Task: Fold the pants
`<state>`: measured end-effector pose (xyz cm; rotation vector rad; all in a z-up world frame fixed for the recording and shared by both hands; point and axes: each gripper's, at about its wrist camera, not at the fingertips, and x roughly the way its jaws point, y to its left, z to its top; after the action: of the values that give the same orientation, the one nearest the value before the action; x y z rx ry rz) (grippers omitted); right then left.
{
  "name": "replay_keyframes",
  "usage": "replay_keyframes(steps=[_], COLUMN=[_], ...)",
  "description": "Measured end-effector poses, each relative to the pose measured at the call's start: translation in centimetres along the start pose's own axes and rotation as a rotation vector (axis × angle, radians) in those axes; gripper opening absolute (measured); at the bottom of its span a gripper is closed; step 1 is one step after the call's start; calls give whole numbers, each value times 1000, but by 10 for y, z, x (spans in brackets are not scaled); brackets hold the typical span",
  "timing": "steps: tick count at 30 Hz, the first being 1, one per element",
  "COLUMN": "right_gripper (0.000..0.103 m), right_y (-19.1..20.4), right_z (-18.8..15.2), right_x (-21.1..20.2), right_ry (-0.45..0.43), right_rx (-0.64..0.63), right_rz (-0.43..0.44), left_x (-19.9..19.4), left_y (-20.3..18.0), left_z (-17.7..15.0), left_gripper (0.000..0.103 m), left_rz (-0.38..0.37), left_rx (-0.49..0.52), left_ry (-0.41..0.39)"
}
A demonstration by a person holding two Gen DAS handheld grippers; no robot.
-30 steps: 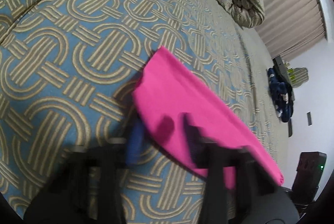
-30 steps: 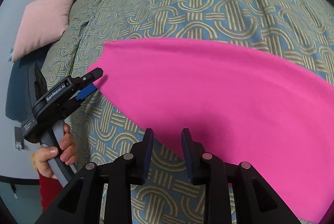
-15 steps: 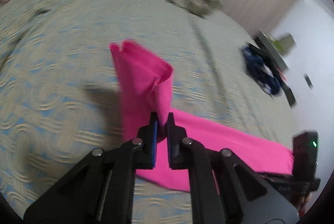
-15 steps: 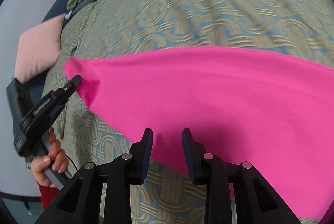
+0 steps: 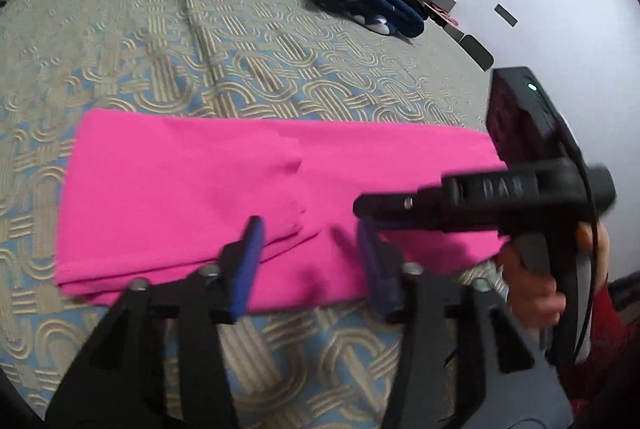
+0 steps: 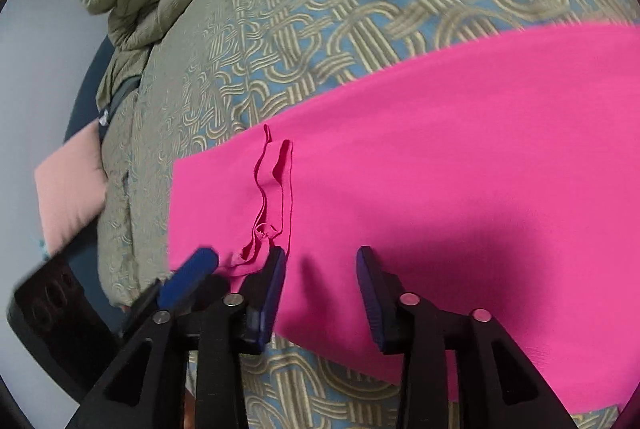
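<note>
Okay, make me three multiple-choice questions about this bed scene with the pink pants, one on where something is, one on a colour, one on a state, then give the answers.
1. Where do the pink pants lie?
A. on the patterned bedspread
B. on the floor
C. on a chair

2. What colour are the left gripper pads?
A. red
B. blue
C. white

3. How are the pants?
A. hanging in the air
B. rolled in a ball
C. folded over, one end lying on the rest

Answers: 1 A, bedspread pattern shows all around them. 2 B, both pads are blue. 3 C, an end edge lies across the flat cloth.
</note>
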<state>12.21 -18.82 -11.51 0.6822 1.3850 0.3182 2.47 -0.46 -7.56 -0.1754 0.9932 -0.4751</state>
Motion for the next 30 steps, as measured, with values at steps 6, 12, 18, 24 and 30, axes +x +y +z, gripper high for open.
replay_keyframes(steps=[6,12,18,24,30], right_gripper=[50,64,70,65,8], right_y=[14,29,42,58,94], right_z=[4,12,17,30,22], right_x=[10,29,44,59,55], right_ry=[30,77,109,97,38], right_rx=[-23,-47,-60,-41,-192], right_rz=[29,69,109,149,-15], left_x=[-21,-32,-33,-22,-15], left_y=[38,83,102,101,91], left_z=[-20,-34,-42,-41,-38], left_gripper=[57,57,58,65,66], left_rz=[152,224,270,252,248], left_rx=[-21,-130,-148,-113,-72], left_ry=[-8,-13,-4,8,14])
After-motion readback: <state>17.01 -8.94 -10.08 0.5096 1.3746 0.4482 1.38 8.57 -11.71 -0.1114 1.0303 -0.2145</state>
